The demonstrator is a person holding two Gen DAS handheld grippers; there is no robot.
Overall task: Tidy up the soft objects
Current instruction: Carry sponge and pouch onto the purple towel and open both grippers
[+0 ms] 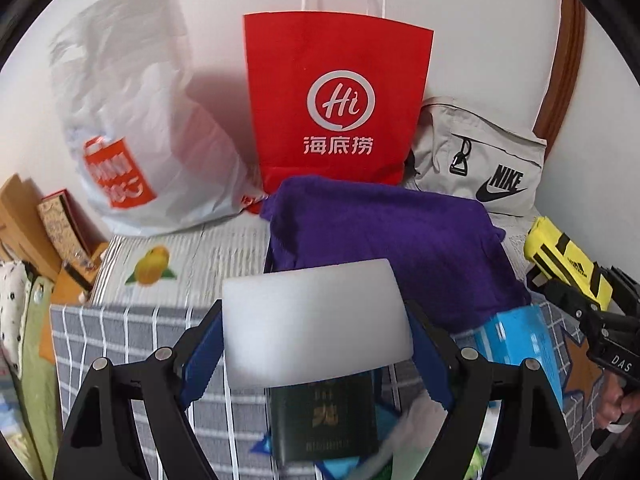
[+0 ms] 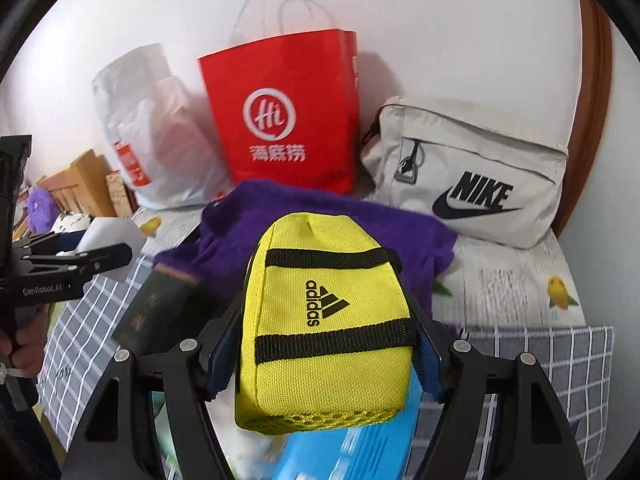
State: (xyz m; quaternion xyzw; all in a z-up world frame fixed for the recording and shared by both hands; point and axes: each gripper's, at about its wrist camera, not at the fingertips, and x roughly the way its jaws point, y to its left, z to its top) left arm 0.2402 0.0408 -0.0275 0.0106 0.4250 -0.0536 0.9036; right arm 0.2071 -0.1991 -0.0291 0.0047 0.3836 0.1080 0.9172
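Both hands loaded, bags straight ahead

Left gripper [image 1: 316,344] jaws clamp a white block [image 1: 316,320]; right gripper [image 2: 326,344] jaws clamp the yellow pouch [image 2: 326,320], long axis pointing toward the red bag [image 2: 284,108] beyond the purple cloth [image 2: 320,220].

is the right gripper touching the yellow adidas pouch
Touching. The right wrist view shows the right gripper with both blue pads pressed against the yellow adidas pouch, which is lifted.
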